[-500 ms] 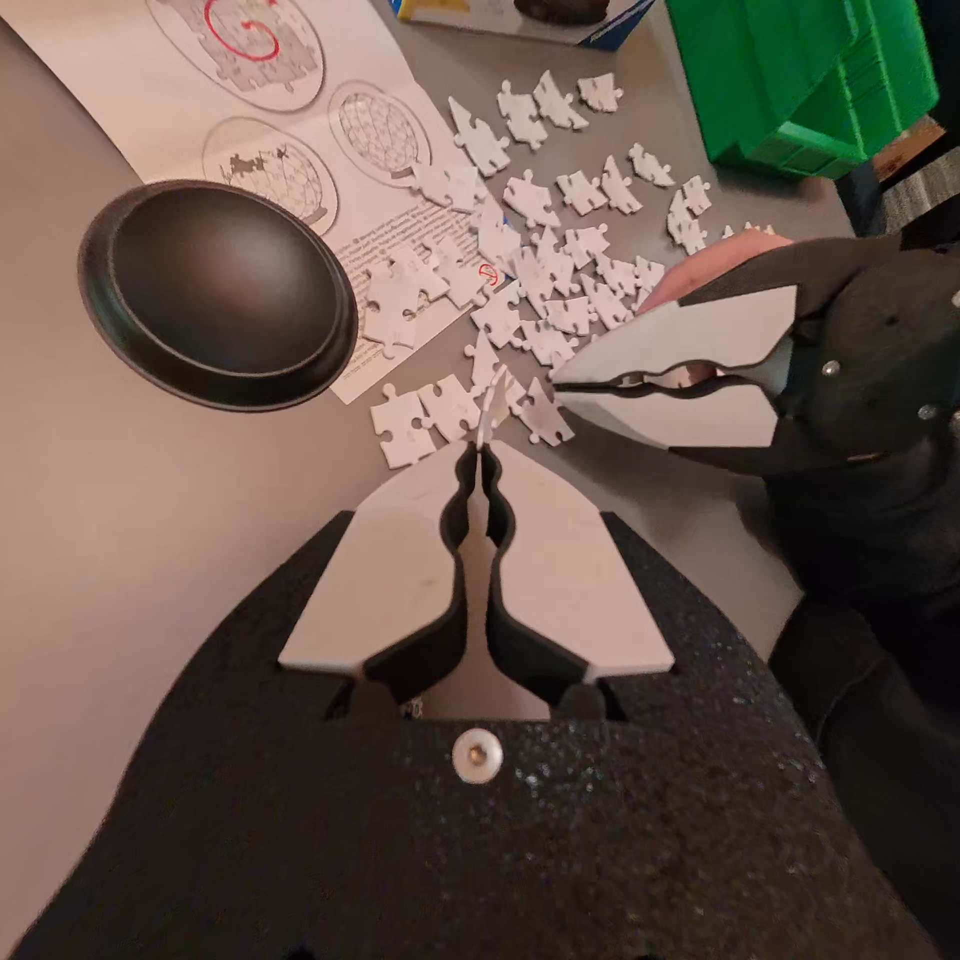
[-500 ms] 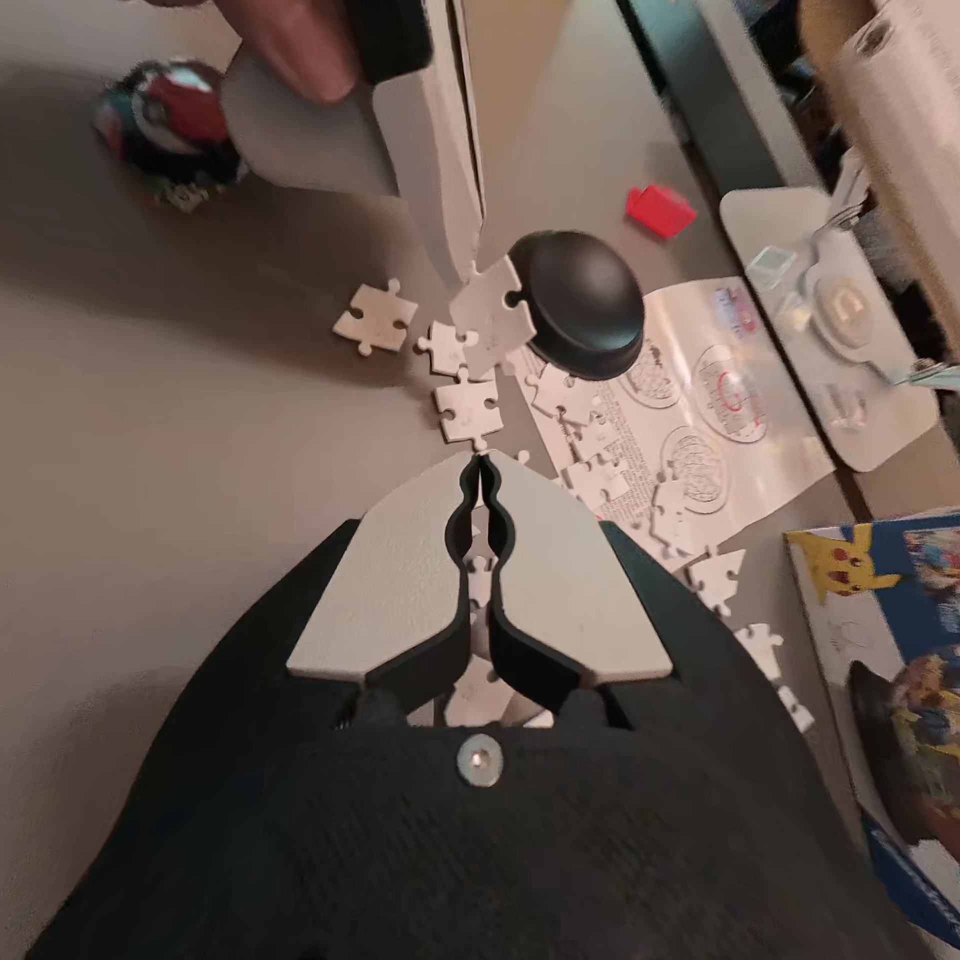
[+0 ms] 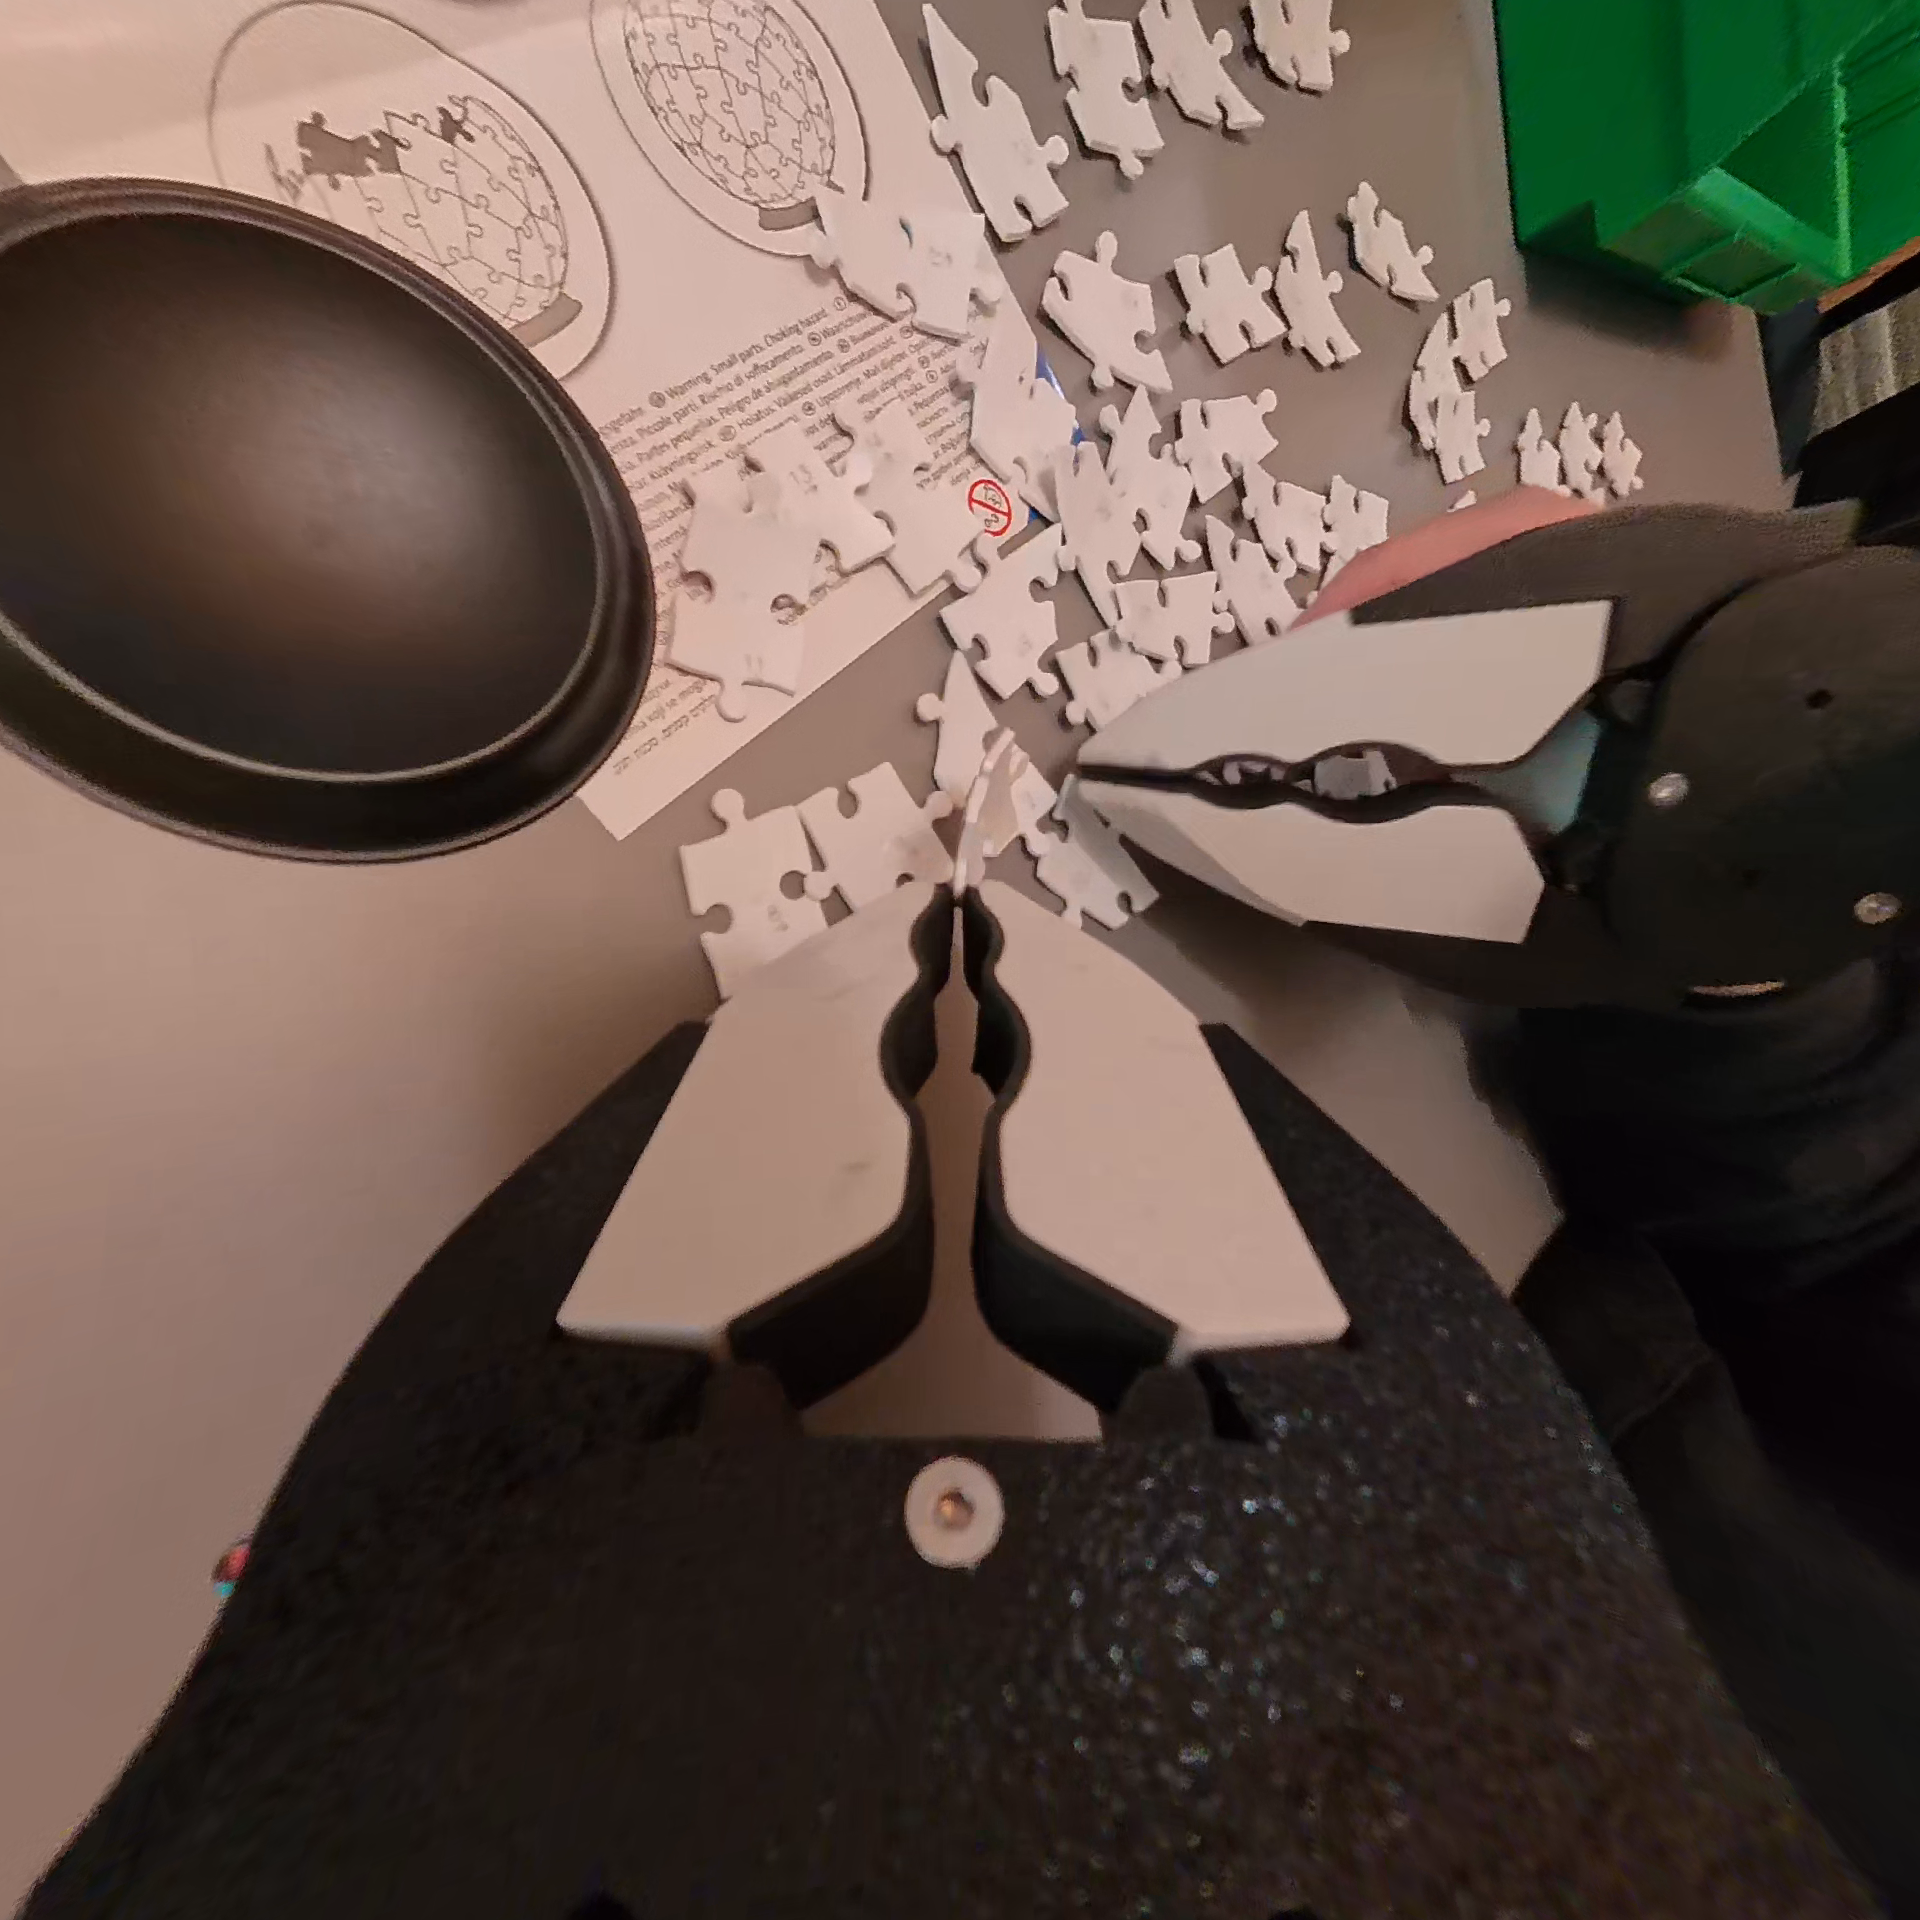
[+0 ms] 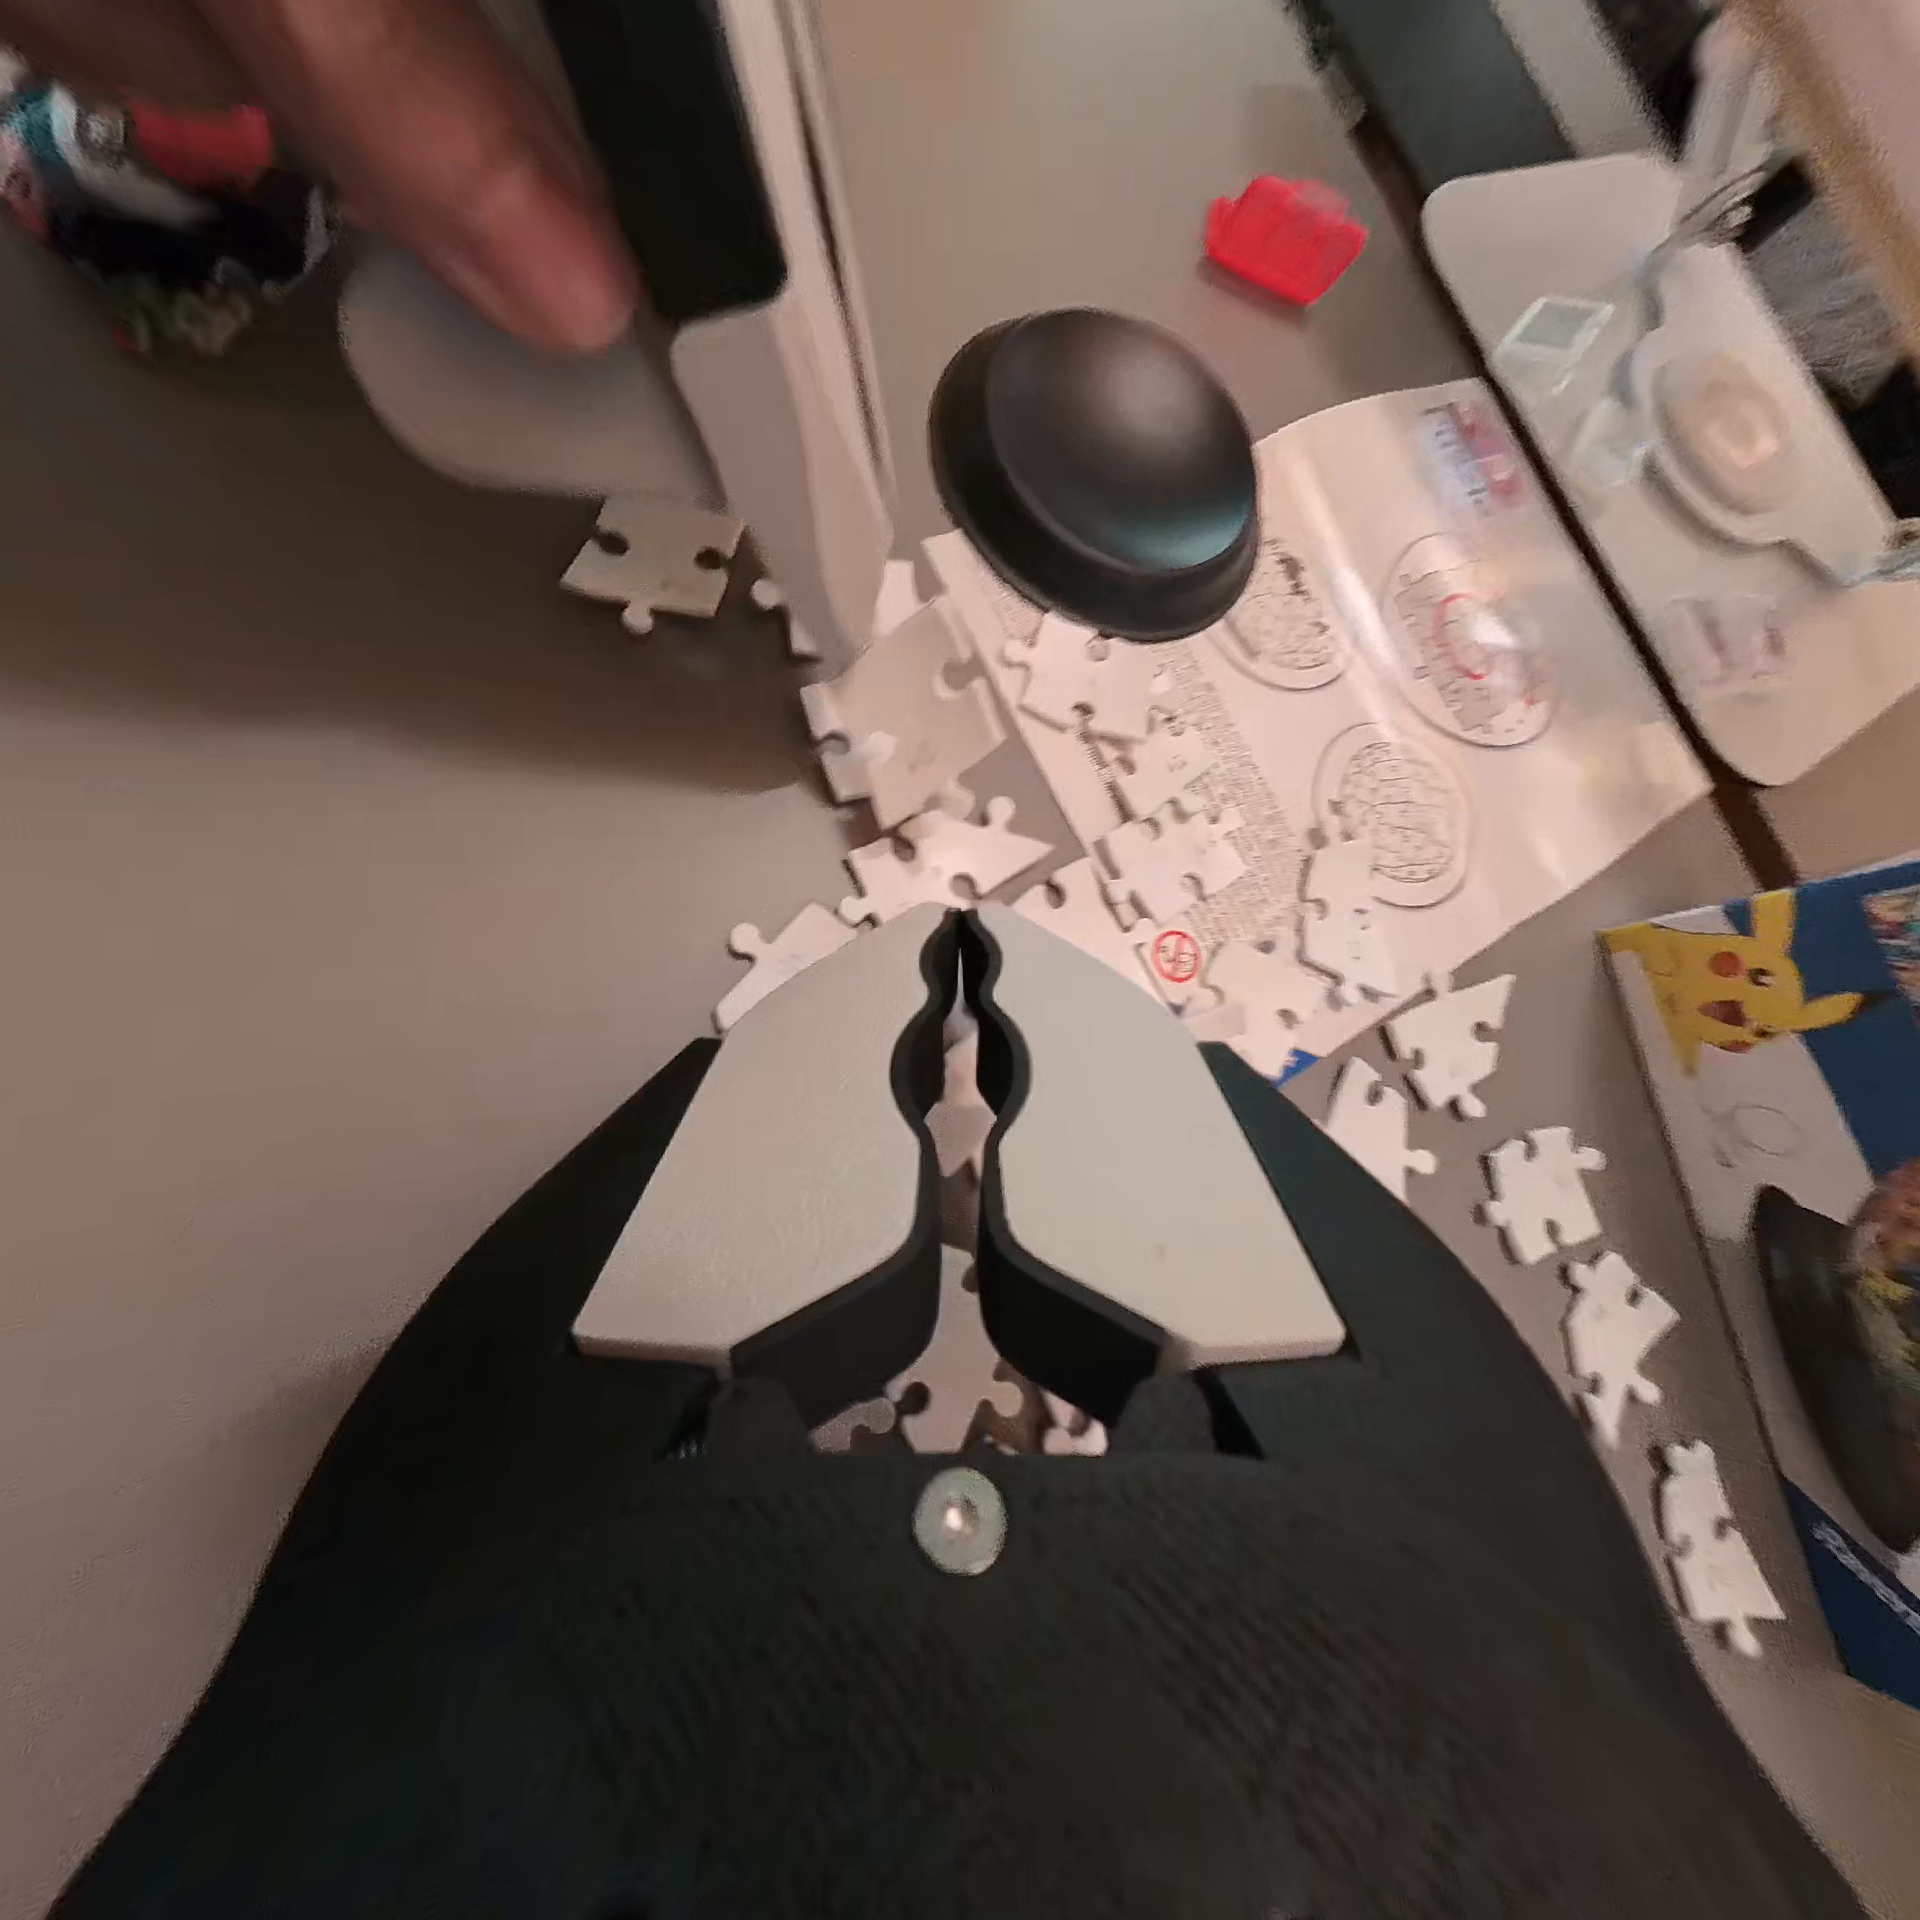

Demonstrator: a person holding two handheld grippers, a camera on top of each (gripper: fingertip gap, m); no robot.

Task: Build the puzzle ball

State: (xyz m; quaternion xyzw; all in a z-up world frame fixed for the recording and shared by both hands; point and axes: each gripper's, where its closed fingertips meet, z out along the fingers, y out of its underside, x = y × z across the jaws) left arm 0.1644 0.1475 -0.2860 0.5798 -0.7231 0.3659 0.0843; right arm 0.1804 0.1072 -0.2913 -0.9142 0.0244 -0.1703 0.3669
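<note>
Left gripper (image 3: 958,902) clenched on a white puzzle piece (image 3: 987,805) standing edge-on, just right of the black stand (image 3: 281,520); right gripper (image 3: 1070,795), tips together, holding nothing visible, points at its face.

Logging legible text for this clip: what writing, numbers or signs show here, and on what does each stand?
Instruction sheet: lines of small print, partly legible; I don't copy writing.
Same sheet: a round red crossed-out sign.
Puzzle pieces: faint numbers on white backs, mostly too faint to read.
Puzzle box: print on its edge, blurred.
</note>
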